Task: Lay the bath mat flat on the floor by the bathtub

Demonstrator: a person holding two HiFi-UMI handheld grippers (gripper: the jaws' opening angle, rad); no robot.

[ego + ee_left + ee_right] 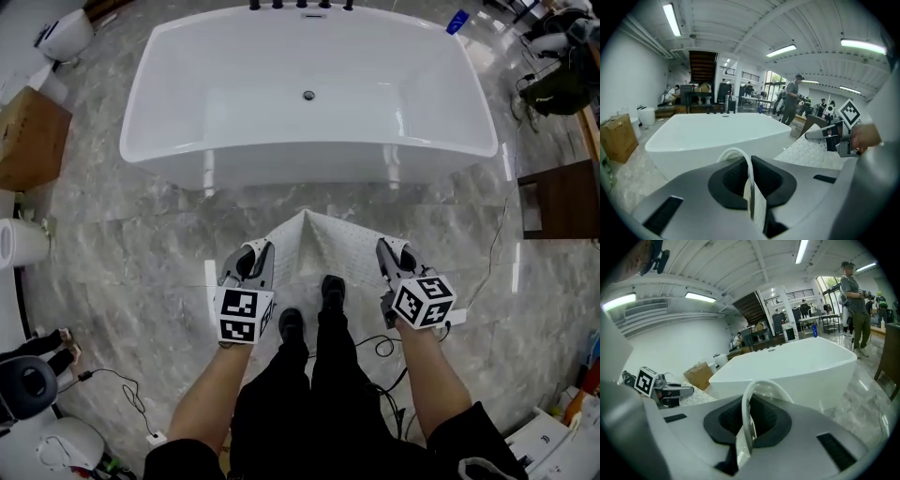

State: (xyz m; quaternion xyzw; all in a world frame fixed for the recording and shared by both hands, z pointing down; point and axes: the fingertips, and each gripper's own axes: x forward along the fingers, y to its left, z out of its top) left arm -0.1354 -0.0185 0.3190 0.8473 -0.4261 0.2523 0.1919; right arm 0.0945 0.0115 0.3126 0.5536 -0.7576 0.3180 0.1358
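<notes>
A white dotted bath mat (323,246) hangs between my two grippers above the grey marble floor, peaked in the middle and pointing toward the white bathtub (309,94). My left gripper (251,262) is shut on the mat's left edge; in the left gripper view a thin white fold of the mat (749,187) stands pinched between the dark pads. My right gripper (394,260) is shut on the right edge, and the mat's looped edge (749,423) shows between its jaws. The tub (717,136) fills the space ahead of both grippers.
A cardboard box (28,139) stands at the left, a dark wooden cabinet (562,199) at the right. Black cables (122,394) trail on the floor by the person's black shoes (309,309). People stand in the background (855,310).
</notes>
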